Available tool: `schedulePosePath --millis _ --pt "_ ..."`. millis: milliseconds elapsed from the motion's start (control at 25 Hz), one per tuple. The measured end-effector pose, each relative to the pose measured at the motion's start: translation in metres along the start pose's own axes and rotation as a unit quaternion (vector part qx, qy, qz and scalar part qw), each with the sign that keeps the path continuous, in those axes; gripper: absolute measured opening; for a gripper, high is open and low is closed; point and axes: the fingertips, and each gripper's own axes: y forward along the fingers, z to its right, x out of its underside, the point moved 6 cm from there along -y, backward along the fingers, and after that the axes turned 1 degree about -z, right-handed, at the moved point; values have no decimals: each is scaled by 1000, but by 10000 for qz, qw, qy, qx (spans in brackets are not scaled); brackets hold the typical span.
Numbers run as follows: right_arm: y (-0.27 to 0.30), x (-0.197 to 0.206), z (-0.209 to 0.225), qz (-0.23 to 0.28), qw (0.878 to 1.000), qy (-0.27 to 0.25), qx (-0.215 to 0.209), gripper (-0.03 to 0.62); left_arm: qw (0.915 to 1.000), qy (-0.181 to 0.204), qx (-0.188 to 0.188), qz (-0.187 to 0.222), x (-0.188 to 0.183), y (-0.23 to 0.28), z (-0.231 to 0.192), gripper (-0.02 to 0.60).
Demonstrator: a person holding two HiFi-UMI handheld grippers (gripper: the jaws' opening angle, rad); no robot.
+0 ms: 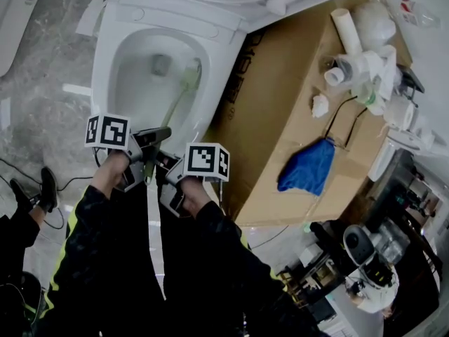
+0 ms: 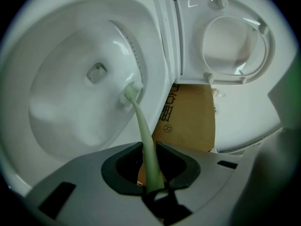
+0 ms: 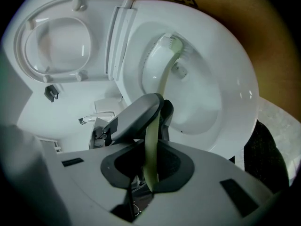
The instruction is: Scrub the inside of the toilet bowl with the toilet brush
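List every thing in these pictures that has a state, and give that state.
Toilet lid, raised.
Toilet brush, head against the inner wall of the bowl.
Left gripper, shut on the brush handle.
Right gripper, shut on the brush handle.
Blue cloth, crumpled on the cardboard box.

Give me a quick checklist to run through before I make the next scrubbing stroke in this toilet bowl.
1. Left hand-held gripper shut on the handle of the pale green plastic toilet brush: ok.
2. Right hand-held gripper shut on the same handle: ok.
3. Brush head inside the white ceramic toilet bowl, at the inner wall just below the rim: ok.
4. White seat and lid raised, out of the stroke's way: ok.
5. Brown cardboard box beside the bowl, outside it: ok.
6. Water or cleaner in the bowl: cannot tell.
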Motion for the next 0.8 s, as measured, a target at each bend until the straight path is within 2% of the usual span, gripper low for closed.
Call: schedulePosePath --millis 520,800 --pt "-3 40 8 362 9981 503 70 58 9982 -159 -161 -555 34 -8 -7 86" --pt "2 62 8 348 9963 787 49 58 9961 -314 -327 -754 51 -22 -11 86"
